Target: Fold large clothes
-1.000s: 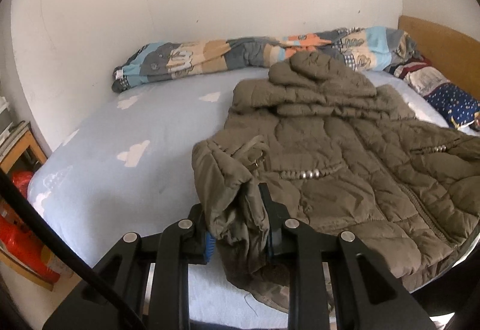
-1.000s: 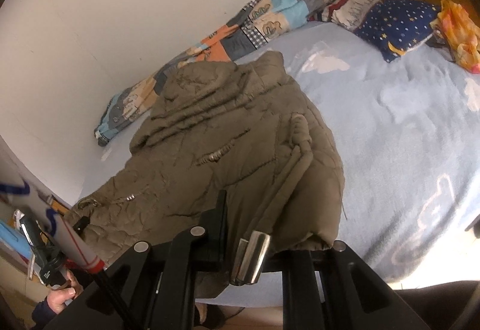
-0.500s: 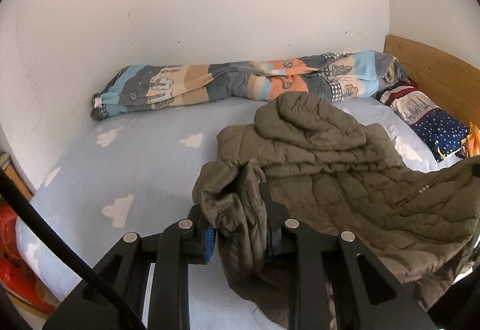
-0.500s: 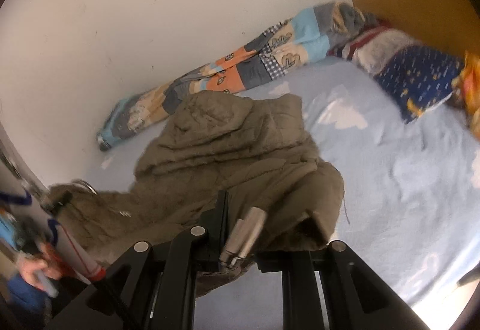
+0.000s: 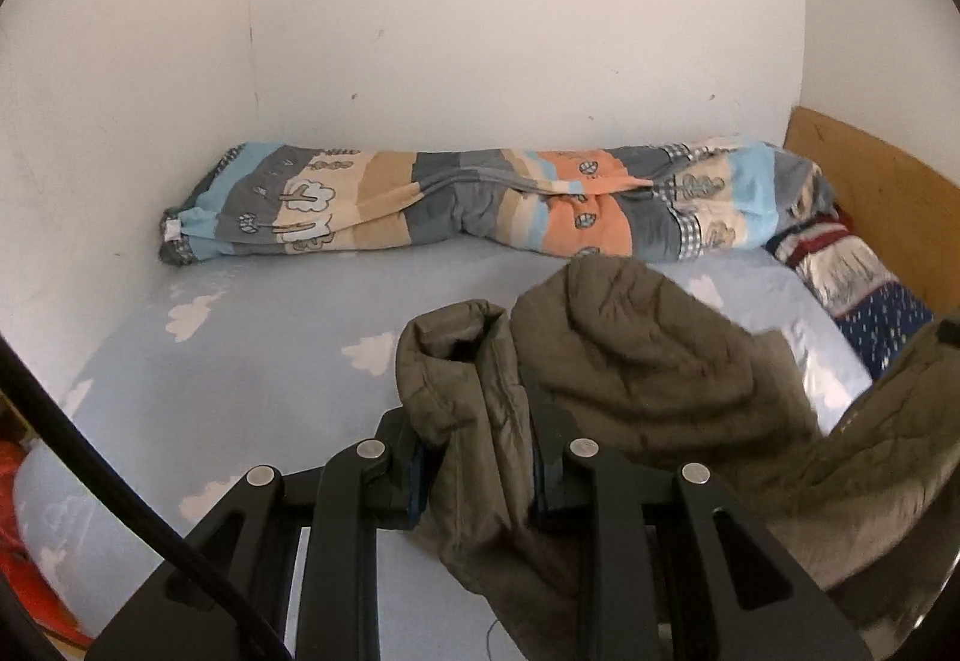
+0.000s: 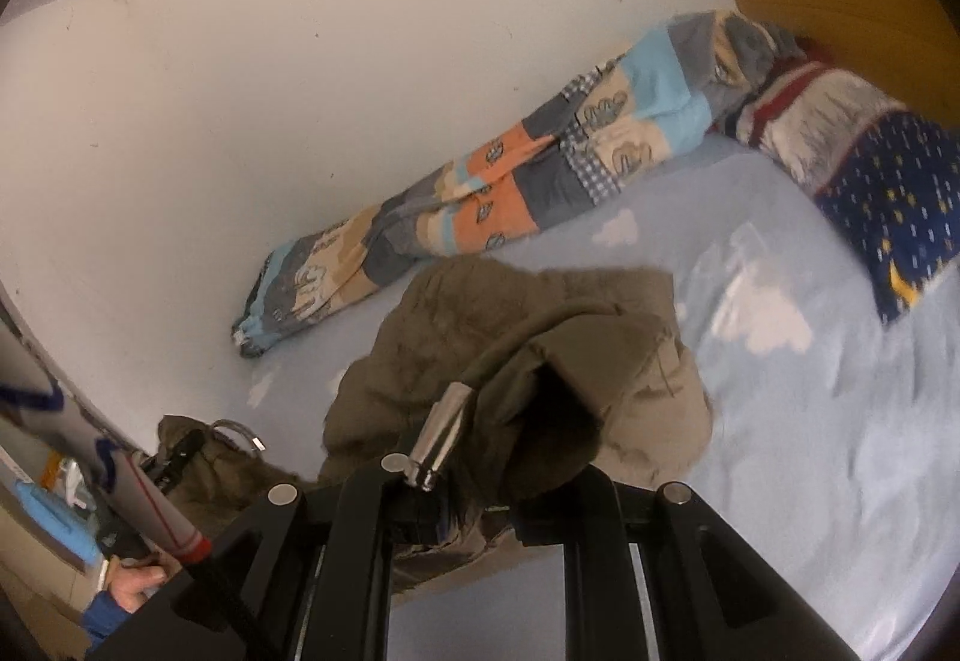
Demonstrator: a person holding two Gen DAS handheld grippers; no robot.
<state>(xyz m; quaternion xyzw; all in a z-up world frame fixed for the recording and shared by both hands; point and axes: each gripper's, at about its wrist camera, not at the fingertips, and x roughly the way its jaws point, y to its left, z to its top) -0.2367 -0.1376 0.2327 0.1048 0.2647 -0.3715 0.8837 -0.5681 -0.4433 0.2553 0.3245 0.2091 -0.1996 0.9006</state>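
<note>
An olive quilted jacket (image 5: 648, 361) hangs lifted above the light blue bed sheet (image 5: 252, 361). My left gripper (image 5: 477, 457) is shut on a bunched corner of the jacket, which stands up between the jaws. My right gripper (image 6: 474, 505) is shut on another edge of the jacket (image 6: 540, 361), with a drawstring's metal tip (image 6: 441, 436) lying across the left finger. The hood end still rests on the sheet. The lower hem droops below both grippers.
A rolled patchwork quilt (image 5: 480, 205) lies along the white wall. A navy star pillow (image 6: 888, 199) sits at the wooden headboard (image 5: 882, 193). The other hand-held gripper and a person's hand (image 6: 135, 583) show at the right wrist view's lower left.
Both grippers have risen and moved toward the wall, lifting the jacket's near edge off the bed. The flat jacket has bunched up and folded toward the hood.
</note>
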